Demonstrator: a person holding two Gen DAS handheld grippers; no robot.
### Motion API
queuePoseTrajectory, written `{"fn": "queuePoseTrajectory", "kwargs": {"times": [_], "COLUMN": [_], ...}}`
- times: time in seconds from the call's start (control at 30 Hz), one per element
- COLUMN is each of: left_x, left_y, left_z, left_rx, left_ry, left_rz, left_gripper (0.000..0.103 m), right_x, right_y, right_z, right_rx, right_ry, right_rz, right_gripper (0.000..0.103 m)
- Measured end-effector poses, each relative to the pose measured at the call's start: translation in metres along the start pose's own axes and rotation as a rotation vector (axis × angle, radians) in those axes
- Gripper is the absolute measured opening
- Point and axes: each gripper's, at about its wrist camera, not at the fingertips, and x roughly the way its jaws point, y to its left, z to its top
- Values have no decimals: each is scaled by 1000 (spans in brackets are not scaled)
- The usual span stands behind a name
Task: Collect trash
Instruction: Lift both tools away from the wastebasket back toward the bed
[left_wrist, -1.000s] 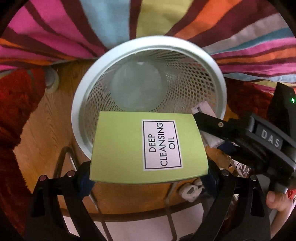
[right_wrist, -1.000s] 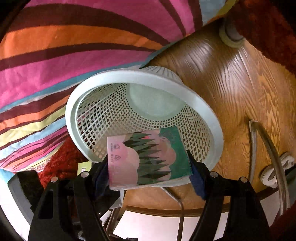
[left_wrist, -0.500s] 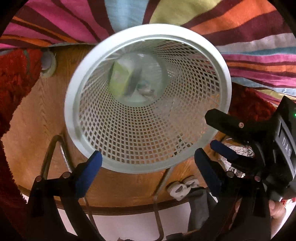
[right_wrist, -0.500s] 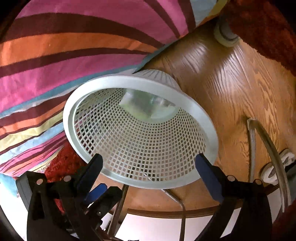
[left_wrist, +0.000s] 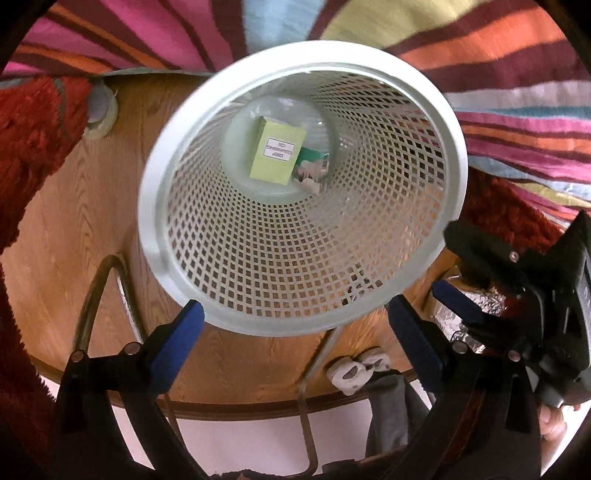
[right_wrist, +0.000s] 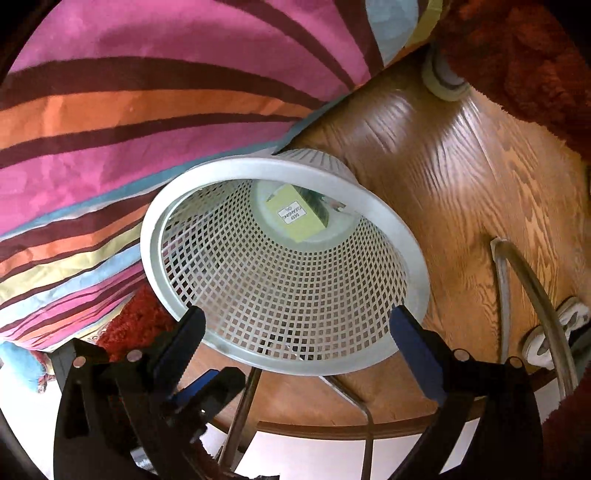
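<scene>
A white mesh waste basket (left_wrist: 258, 266) stands on the wooden floor; it also shows in the right wrist view (right_wrist: 280, 306). At its bottom lie a lime-green "deep cleansing oil" box (left_wrist: 277, 153) (right_wrist: 297, 218) and a green and pink box (left_wrist: 312, 166), partly under the lime one. My left gripper (left_wrist: 295, 332) is open and empty just above the basket's near rim. My right gripper (right_wrist: 299, 336) is open and empty over the same rim; it also shows at the right of the left wrist view (left_wrist: 476, 273).
A striped, many-coloured bedcover (right_wrist: 147, 110) hangs behind the basket. A red shaggy rug (left_wrist: 33, 140) lies left and right. Metal chair legs (right_wrist: 524, 288) and white socked feet (left_wrist: 354, 369) are near the front. A round wooden floor edge (left_wrist: 258, 410) runs below.
Both grippers opened and let go of their boxes. The lime box and the green and pink box fell to the bottom of the basket.
</scene>
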Motion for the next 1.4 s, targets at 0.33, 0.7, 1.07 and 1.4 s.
{"fn": "queuePoseTrajectory", "kwargs": {"times": [0.33,0.7,1.07,1.4], "left_x": [-32,-135,-246,-309], "left_y": [0,-12,-30,-47], "left_z": [-12,-52,-70,-13], "left_rx": [5,151,208,153], "left_ry": [-91,-460,-881,-996], "left_rz": [-35,17,170,160], "left_gripper": [97,97,97,97], "right_x": [-19,-105,-244,-297], "right_y": [7,42,77,116], "right_z": [-9,-42,-60,-13], "right_rx": [-32,-293,-548,-617], "right_ry": [-54,-268,-865,-1047], "right_rz": [34,73,-41,-35], "right_gripper": [96,96,96,96]}}
